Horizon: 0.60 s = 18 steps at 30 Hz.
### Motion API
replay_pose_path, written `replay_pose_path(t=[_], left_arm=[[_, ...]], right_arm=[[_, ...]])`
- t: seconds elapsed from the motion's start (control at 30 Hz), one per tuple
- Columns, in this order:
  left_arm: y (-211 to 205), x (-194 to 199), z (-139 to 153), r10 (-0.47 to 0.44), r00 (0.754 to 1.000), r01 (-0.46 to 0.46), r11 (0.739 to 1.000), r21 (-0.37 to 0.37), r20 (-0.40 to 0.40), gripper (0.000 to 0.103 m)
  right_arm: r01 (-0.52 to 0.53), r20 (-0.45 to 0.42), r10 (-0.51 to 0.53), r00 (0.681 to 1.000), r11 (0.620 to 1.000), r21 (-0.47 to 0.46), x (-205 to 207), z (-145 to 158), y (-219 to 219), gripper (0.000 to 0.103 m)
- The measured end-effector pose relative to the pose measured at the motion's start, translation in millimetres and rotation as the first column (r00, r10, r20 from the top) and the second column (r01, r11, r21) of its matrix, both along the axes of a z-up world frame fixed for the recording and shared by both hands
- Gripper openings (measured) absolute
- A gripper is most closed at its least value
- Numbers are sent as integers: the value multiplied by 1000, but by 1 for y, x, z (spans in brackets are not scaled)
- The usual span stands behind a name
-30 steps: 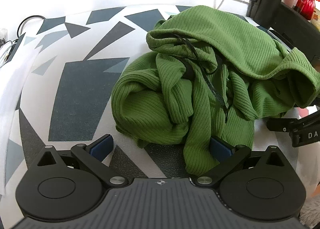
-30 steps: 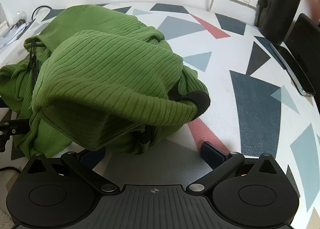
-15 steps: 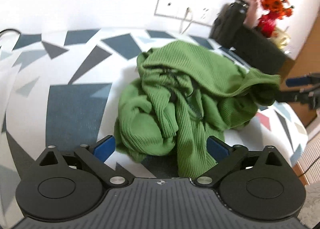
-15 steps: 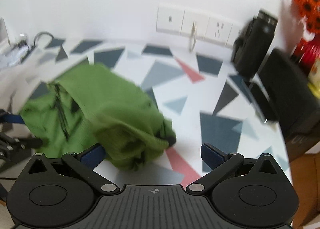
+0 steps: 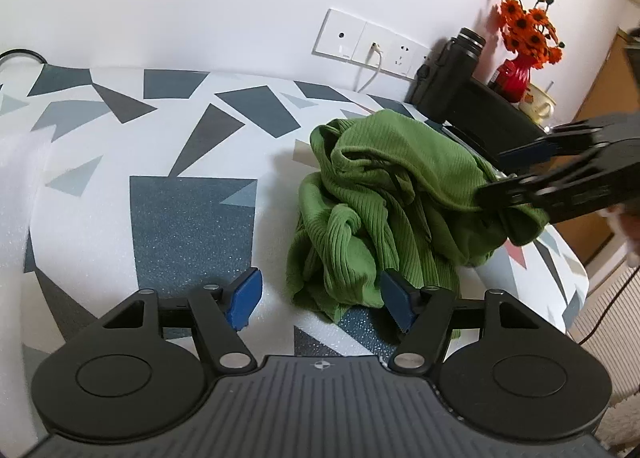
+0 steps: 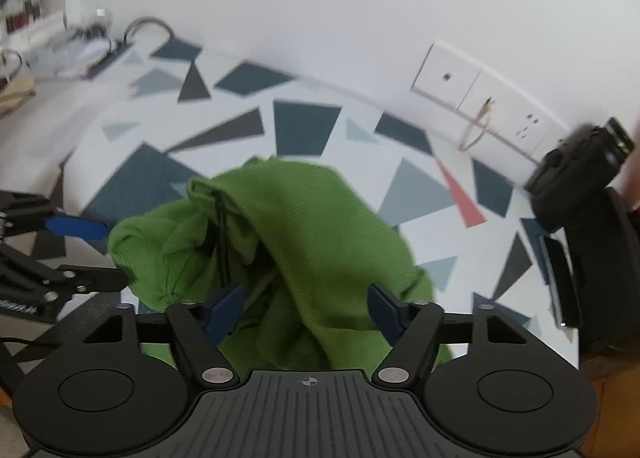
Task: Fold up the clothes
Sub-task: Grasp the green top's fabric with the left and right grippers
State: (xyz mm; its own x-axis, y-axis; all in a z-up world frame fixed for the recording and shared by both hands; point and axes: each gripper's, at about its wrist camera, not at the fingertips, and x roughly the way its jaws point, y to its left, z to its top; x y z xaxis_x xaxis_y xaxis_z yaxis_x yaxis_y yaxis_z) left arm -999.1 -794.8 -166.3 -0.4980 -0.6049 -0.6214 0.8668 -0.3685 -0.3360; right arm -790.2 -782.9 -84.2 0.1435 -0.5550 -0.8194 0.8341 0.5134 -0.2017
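Both grippers' jaws are closing. The left gripper [image 5: 320,296] has the green garment's [image 5: 384,194] hem between its pads, at its 3 o'clock pad. The right gripper [image 6: 302,308] straddles bunched cloth (grip unclear).

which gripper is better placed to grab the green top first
Right, probably. The right gripper already has a bunched fold of the green ribbed top between its closing jaws. The left gripper, also closing, straddles only the top's near edge.

- The green ribbed garment [image 5: 384,210] lies bunched on the patterned table [image 5: 192,218], right of centre.
- The left gripper [image 5: 320,298] is closing, near cloth between its blue pads [image 5: 244,298].
- The right gripper [image 5: 516,174] reaches the garment's right edge.
- A black bottle [image 5: 452,70] and orange flowers [image 5: 528,30] stand far right.
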Motion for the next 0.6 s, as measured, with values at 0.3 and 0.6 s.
replay_pose_path(t=[0.3, 0.6], left_arm=[[-13, -6, -8, 53, 998, -54, 998, 35, 15, 65], [-16, -15, 3, 153, 988, -153, 988, 28, 9, 6]], right_arm=[[-13, -41, 13, 999, 1000, 0, 6, -41, -24, 51], [-49, 131, 45, 990, 998, 27, -27, -26, -59, 6]])
